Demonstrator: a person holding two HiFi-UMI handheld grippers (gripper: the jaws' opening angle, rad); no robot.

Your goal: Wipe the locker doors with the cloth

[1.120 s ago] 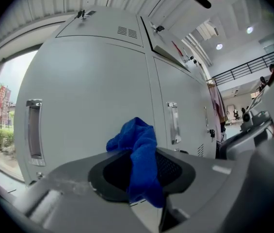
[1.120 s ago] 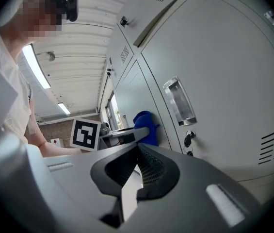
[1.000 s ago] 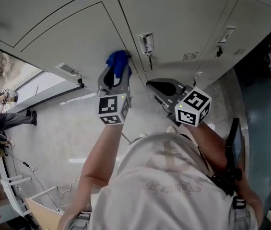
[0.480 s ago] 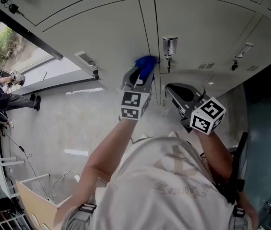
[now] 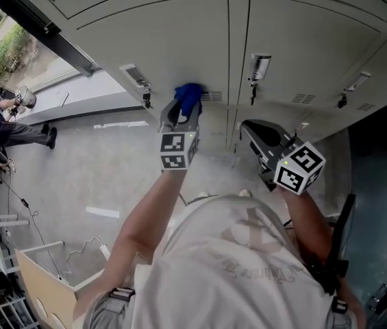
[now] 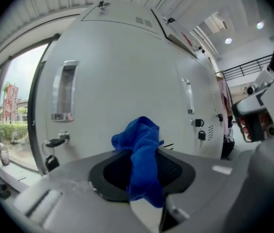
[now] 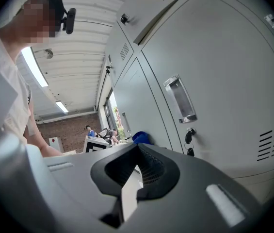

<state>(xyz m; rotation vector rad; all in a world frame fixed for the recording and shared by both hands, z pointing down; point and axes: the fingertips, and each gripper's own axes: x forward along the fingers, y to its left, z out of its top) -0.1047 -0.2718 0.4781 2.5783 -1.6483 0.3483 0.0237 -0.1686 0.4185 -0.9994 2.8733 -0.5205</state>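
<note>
The left gripper, nearer the locker door, clamps the cloth in its fingers; the right gripper waits clenched, empty.

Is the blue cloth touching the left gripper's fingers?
Touching. The left gripper view shows the fingers of the left gripper shut on the blue cloth, which is squeezed between them and bunches up past their tips.

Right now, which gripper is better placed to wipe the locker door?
Left: the left gripper holds the blue cloth at the locker door; the right gripper is shut, empty, back from the doors.
</note>
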